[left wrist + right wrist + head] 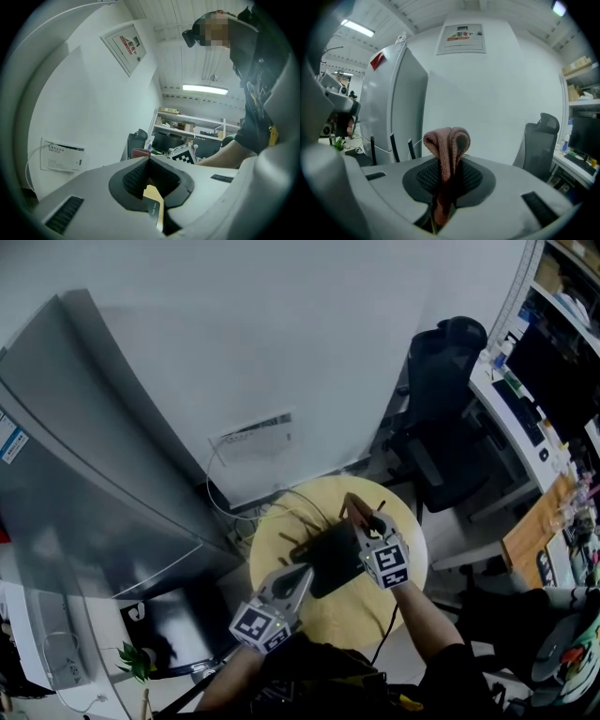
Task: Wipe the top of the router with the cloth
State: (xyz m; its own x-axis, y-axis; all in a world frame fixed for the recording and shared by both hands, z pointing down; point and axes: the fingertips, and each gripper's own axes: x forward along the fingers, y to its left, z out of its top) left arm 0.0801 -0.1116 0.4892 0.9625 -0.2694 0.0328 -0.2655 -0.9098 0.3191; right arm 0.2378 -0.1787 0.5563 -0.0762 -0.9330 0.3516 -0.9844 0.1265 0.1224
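Right gripper on cloth, left gripper at router's near corner.

My right gripper [367, 523] is clamped on the pink knitted cloth [446, 146], whose folded end sticks up past the jaw tips; it sits at the far right edge of the black router [330, 559]. The router lies in the middle of the round yellow tabletop [361, 615]. My left gripper [302, 576] has its jaw tips together at the router's near left corner; a dark flat piece shows low in its gap, and I cannot tell if it is pinched.

router [330, 563] edges hidden, cloth [447, 145] tail hidden
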